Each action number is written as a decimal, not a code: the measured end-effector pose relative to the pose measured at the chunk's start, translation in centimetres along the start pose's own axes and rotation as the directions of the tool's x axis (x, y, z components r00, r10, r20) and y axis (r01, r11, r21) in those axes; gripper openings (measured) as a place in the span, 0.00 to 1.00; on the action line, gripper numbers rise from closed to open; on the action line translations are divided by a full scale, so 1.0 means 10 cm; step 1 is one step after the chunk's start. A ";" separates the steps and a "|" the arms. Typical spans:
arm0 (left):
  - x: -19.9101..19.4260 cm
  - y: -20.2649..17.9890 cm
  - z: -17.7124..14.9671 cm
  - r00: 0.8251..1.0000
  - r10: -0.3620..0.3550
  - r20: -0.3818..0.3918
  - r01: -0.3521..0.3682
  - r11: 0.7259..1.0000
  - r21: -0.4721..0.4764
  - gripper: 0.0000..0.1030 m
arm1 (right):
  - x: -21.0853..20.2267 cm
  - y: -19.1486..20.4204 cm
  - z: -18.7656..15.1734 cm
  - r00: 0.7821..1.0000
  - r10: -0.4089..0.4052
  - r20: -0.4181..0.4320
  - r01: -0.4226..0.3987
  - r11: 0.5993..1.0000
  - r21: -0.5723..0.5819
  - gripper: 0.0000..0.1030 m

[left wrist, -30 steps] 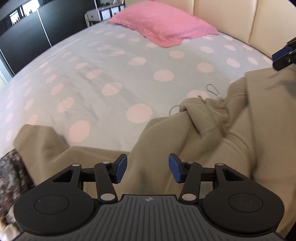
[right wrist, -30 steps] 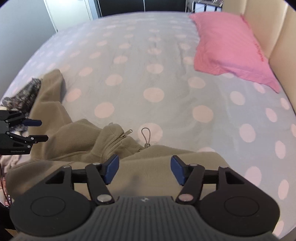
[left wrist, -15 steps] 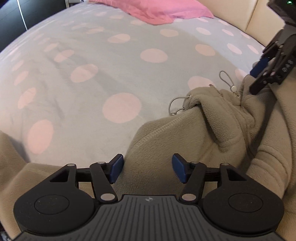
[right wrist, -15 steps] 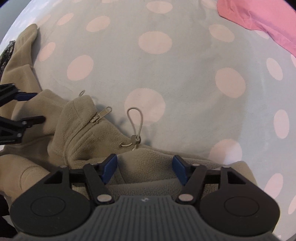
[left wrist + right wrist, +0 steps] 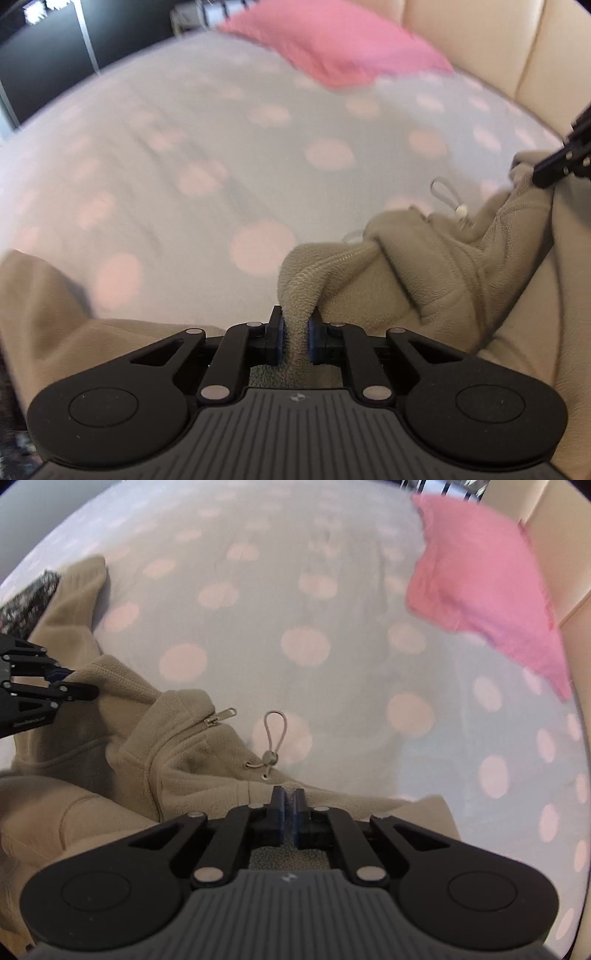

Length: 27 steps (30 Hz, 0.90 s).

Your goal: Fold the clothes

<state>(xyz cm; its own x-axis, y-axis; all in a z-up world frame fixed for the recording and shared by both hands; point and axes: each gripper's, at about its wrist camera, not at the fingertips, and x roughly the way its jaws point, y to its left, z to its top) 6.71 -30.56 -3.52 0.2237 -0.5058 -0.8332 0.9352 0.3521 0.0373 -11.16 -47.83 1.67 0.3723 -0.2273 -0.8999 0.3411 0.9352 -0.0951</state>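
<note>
Fleece jacket edge pinched in both hand-held grippers on bed.

Left gripper closing on a bunched ridge of beige fleece jacket, fabric pinched between the blue pads. Drawcord loop lying past the collar (on the spotted bedsheet). Pink pillow far off, blurred. Right gripper at the jacket's right edge.

Bright, soft daylight, weak shadows. Heavy motion blur over the dotted bedsheet and pink pillow; near foreground sharp. Fisheye bending, dark vignetted corners.
</note>
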 end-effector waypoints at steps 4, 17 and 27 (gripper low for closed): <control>-0.72 0.25 0.13 0.983 0.103 0.151 -0.094 0.993 -0.071 0.09 | -0.57 0.06 0.09 0.984 -0.058 0.167 0.058 0.998 0.009 0.03; -1.41 0.74 0.18 0.927 0.350 0.138 -0.322 0.927 -0.190 0.17 | -1.23 0.44 0.61 0.897 -0.036 0.440 -0.001 0.996 0.084 0.03; -1.44 0.90 -0.46 0.929 0.359 0.094 -0.327 0.911 -0.252 0.42 | -0.20 1.02 -0.46 0.982 0.155 0.111 -0.163 0.984 0.066 0.47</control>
<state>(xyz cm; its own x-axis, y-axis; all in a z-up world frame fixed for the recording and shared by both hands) 10.67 -16.50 6.27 0.5693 -0.4172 -0.7084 0.7097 0.6843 0.1673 -12.42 -36.63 0.55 0.5139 -0.1085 -0.8509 0.3322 0.9398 0.0808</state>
